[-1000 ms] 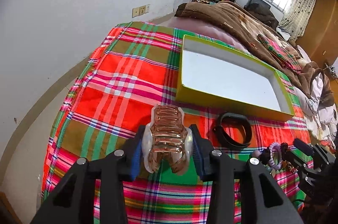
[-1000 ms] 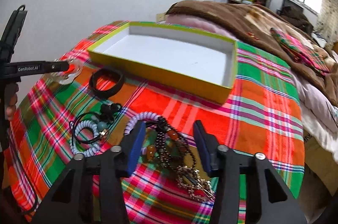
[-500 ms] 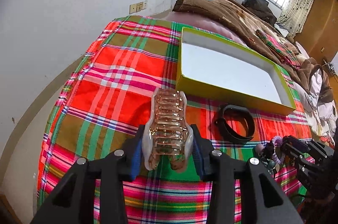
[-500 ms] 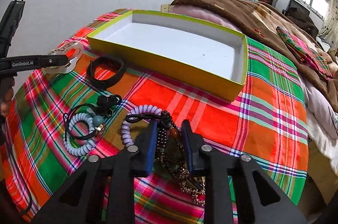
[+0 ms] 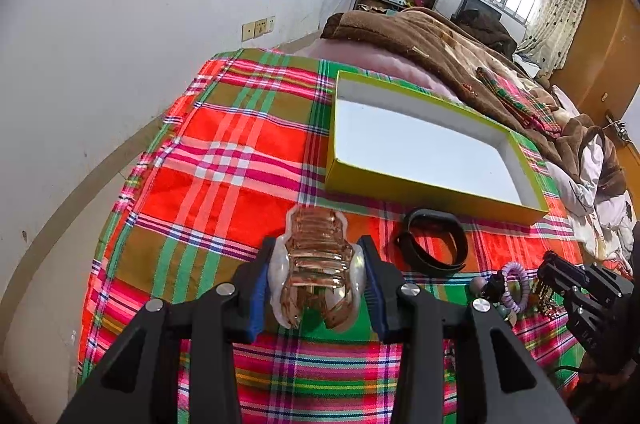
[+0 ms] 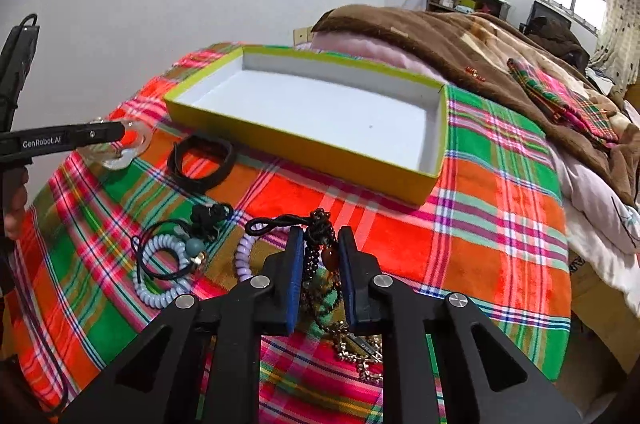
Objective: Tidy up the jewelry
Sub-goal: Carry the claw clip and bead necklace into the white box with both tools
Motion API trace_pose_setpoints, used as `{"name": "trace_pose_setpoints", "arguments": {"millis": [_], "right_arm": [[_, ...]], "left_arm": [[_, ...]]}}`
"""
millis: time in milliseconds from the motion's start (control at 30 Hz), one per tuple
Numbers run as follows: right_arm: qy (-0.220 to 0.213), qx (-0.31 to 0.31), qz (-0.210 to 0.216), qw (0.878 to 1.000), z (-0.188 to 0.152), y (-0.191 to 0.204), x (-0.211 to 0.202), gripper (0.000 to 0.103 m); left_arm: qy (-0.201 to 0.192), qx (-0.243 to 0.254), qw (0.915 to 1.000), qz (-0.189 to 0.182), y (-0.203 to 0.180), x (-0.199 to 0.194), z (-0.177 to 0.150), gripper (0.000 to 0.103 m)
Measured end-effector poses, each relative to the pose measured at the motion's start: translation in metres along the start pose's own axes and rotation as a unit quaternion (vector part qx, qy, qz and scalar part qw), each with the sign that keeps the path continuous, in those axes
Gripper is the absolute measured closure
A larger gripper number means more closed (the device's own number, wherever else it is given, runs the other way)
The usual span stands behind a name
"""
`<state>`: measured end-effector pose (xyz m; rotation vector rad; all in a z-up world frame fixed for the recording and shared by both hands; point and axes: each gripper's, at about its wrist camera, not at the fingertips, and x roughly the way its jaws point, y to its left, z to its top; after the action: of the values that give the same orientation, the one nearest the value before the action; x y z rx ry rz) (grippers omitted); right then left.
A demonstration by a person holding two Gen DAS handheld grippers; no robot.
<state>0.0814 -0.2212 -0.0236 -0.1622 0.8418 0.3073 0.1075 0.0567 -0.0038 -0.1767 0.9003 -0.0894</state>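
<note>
My left gripper (image 5: 316, 280) is shut on a clear, rose-gold hair claw clip (image 5: 316, 264) and holds it above the plaid cloth, short of the empty yellow-green box (image 5: 420, 183). My right gripper (image 6: 322, 272) is shut on a dark beaded bracelet (image 6: 320, 244) with amber beads, lifted slightly; its chain end (image 6: 356, 352) trails below. The box (image 6: 304, 147) lies ahead of it. The left gripper (image 6: 120, 135) with the clip shows at the far left of the right wrist view.
A black band (image 6: 202, 157) lies before the box, also in the left wrist view (image 5: 434, 248). Lilac coil hair ties (image 6: 160, 276) and black cords lie left of my right gripper. A brown blanket (image 6: 480, 47) is heaped behind. The white wall (image 5: 120, 23) is close on the left.
My right gripper closed on the beaded bracelet and raised it a little. My left gripper, still holding the claw clip, lifted and drifted slightly toward the box.
</note>
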Motion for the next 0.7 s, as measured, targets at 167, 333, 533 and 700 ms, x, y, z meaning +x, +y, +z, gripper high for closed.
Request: {"name": "trace_pose_setpoints", "arguments": {"millis": [167,333,533,700], "right_arm": [[-0.016,0.009,-0.007,1.000,0.005,-0.002,-0.010,0.086],[-0.030,0.017,-0.012,0.999,0.012,-0.005,-0.019,0.086],[-0.044,0.029,-0.011,0.999,0.023,-0.013,-0.028,0.086],[-0.055,0.044,-0.008,0.997,0.039,-0.021,-0.031,0.086]], "left_arm": [[-0.010,0.004,0.9999,-0.001,-0.002,-0.008,0.002,0.061],[-0.018,0.010,0.9998,-0.001,-0.006,-0.015,0.008,0.061],[-0.027,0.020,0.9993,-0.016,-0.014,-0.022,0.019,0.061],[-0.034,0.029,0.9984,-0.033,-0.022,-0.025,0.036,0.061]]}}
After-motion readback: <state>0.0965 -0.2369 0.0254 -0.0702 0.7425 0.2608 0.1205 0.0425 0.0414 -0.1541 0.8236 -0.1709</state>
